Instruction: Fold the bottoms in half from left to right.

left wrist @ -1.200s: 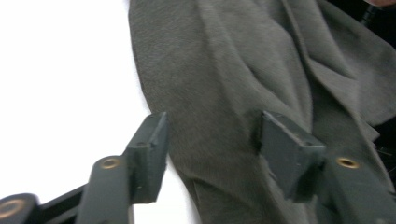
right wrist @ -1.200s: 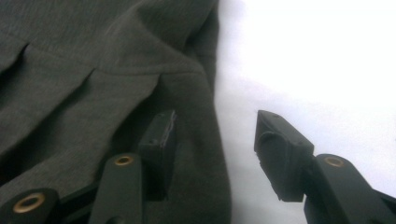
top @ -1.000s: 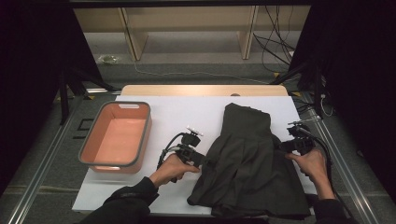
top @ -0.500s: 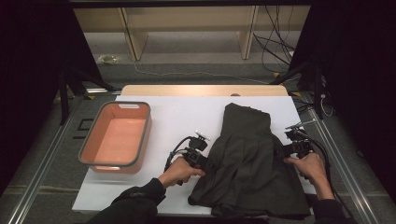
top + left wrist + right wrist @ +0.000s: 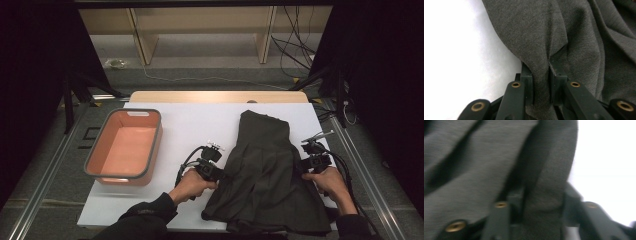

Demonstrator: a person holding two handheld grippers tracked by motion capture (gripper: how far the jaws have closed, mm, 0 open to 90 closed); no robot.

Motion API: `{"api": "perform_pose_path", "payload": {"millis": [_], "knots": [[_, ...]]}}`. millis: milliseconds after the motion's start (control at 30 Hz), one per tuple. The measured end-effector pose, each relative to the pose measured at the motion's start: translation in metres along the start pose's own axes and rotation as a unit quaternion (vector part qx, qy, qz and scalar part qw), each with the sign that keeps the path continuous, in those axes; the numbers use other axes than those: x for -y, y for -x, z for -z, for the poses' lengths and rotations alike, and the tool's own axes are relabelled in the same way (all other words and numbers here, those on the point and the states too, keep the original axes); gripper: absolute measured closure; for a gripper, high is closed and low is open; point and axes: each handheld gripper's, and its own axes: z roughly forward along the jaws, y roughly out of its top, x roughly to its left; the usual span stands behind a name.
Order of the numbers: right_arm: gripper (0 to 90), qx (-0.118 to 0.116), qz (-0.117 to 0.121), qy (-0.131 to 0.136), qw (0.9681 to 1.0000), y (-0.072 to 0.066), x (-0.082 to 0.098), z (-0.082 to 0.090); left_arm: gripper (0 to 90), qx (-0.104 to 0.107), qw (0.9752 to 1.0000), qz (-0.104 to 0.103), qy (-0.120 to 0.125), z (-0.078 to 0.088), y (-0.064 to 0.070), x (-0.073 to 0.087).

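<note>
Dark grey garment [image 5: 267, 175] spread on right half of white desk [image 5: 200, 125], between both grippers. Left gripper [image 5: 541, 75] at its left edge, jaws just closing, pinching a fabric fold. Right gripper [image 5: 541, 195] at its right edge, jaws closing around a thicker fold, blurred. No readable writing. Orange bin [image 5: 97, 155] well apart leftward; bare desk between.

White table [image 5: 200, 125] with orange bin [image 5: 125, 148], dark garment [image 5: 267, 175].

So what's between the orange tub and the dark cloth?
Mostly bare white table in the high view; nearer the cloth sits the left gripper. The tub stands apart.
</note>
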Motion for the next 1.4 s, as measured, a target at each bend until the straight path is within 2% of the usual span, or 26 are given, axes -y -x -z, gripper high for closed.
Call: {"api": "perform_pose_path", "payload": {"millis": [33, 67, 167, 367, 567, 633, 667, 700, 867, 1133, 1267, 1400], "knots": [[71.0, -0.004, 0.005, -0.003, 1.0, -0.002, 0.0, -0.001, 77.0, 0.0, 1.0, 0.0, 0.002, 0.001, 0.0, 0.001], [73.8, 0.003, 0.011, -0.005, 0.9999, -0.005, 0.0, -0.002, 77.1, 0.0, 1.0, -0.001, 0.005, 0.002, 0.0, 0.002], [78.2, 0.001, 0.019, -0.01, 0.9998, -0.013, 0.0, -0.001, 77.1, -0.002, 1.0, -0.007, 0.005, 0.005, 0.001, 0.006], [80.2, -0.007, 0.029, -0.004, 0.9996, -0.025, 0.0, -0.001, 77.2, -0.004, 0.9999, -0.008, 0.014, 0.023, -0.002, 0.01], [81.1, -0.016, 0.022, 0.013, 0.9995, -0.036, -0.003, -0.001, 77.5, -0.007, 0.9998, -0.003, 0.02, 0.031, -0.005, 0.013], [81.3, -0.01, 0.03, 0.016, 0.9994, -0.041, -0.005, -0.002, 77.5, -0.008, 0.9997, -0.001, 0.022, 0.035, -0.005, 0.013], [81.4, -0.009, 0.026, 0.016, 0.9995, -0.045, -0.006, -0.002, 77.5, -0.009, 0.9997, -0.004, 0.022, 0.037, -0.006, 0.014], [81.5, -0.007, 0.033, 0.022, 0.9992, -0.047, -0.008, -0.004, 77.5, -0.011, 0.9997, -0.003, 0.024, 0.039, -0.008, 0.015], [81.8, -0.006, 0.031, 0.036, 0.9988, -0.06, -0.019, -0.011, 77.6, -0.022, 0.9989, 0.017, 0.038, 0.053, -0.02, 0.016], [81.7, -0.016, 0.012, 0.064, 0.9978, -0.078, -0.044, -0.027, 77.5, -0.044, 0.9964, 0.039, 0.061, 0.076, -0.041, 0.017], [81.2, -0.009, 0.019, 0.062, 0.9978, -0.085, -0.052, -0.034, 75.9, -0.046, 0.9969, 0.043, 0.047, 0.073, -0.049, 0.022], [80.5, 0.024, 0.032, 0.06, 0.9974, -0.08, -0.051, -0.03, 70.8, -0.052, 0.9981, 0.031, 0.011, 0.059, -0.045, 0.027]]}}
